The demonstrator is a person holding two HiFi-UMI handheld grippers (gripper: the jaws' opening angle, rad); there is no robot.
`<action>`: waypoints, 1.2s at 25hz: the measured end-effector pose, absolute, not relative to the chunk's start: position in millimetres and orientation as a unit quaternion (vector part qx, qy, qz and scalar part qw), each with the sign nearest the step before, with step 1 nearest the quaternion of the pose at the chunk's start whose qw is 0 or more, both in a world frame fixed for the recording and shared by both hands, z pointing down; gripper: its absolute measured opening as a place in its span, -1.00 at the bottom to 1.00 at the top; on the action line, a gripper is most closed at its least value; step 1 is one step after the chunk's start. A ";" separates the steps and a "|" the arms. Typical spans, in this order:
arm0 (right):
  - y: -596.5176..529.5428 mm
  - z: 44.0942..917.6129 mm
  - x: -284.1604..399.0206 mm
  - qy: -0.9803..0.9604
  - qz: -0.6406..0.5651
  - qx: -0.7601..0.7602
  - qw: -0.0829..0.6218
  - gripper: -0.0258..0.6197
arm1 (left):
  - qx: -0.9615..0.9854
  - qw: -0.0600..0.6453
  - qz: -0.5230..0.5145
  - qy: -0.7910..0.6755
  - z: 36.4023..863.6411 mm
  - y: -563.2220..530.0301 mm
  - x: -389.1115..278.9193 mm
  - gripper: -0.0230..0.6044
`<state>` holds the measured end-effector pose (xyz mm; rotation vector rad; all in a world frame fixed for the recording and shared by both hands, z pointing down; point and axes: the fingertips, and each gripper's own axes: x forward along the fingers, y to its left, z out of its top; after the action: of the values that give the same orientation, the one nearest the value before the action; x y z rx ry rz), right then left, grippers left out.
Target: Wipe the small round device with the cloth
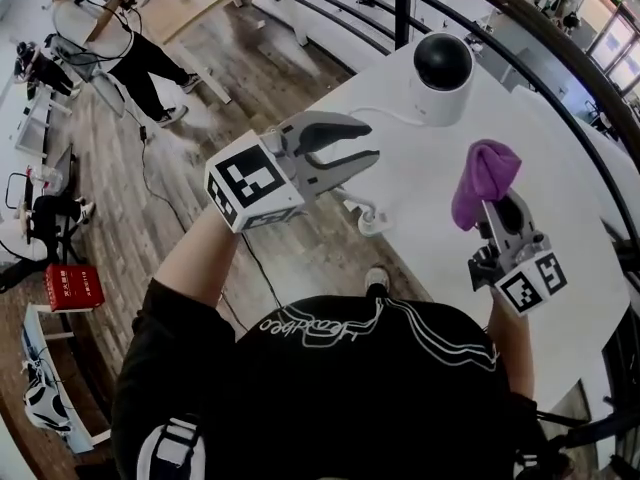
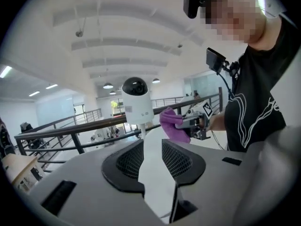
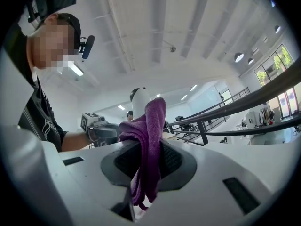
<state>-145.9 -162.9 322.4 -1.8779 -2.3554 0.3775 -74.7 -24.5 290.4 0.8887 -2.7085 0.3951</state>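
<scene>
The right tongs are clamped on a purple cloth, which stands up out of them in a folded bunch. In the right gripper view the fabric fills the gap between the jaws and its tail hangs below. The left tongs are spread wide with nothing between them. The white dome camera stands upright on the white counter, on the far side from the person. The cloth is near it on the person's side but not touching.

The wipe looks about to begin. To do it well, I would bring the bunched top of the cloth to the black dome first and sweep around it with light pressure, so that the fabric and not the jaw tips meets the glossy surface. Then I would work down the white body. The free left tongs could steady the base if the camera starts to turn or slide.

The camera sits close to the counter's edge on its left, with the floor far below, so pushes should go inward. A black railing runs just behind the camera. A thin white cable leads off its left side, and neither gripper should snag it. There is bare counter to the camera's right and toward the person.
</scene>
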 end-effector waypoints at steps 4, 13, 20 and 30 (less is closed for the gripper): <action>-160.2 328.7 -160.1 -0.780 0.123 -0.611 0.060 -0.72 | 0.343 0.159 0.192 -0.906 310.0 -21.8 -101.3 -0.57; -154.6 330.5 -168.4 -0.801 0.119 -0.583 0.072 -0.72 | 0.392 0.208 0.327 -0.834 360.7 -10.8 -135.0 -0.57; -158.3 326.9 -172.8 -0.819 0.129 -0.553 0.077 -0.72 | 0.419 0.212 0.376 -0.799 383.4 -10.8 -158.8 -0.57; -164.5 324.7 -164.4 -0.841 0.129 -0.520 0.076 -0.71 | 0.441 0.182 0.432 -0.765 391.2 -14.9 -167.7 -0.75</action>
<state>-164.4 -164.5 324.7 -1.5603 -2.5213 0.3879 -167.7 -14.9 391.2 1.2444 -2.1605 1.2189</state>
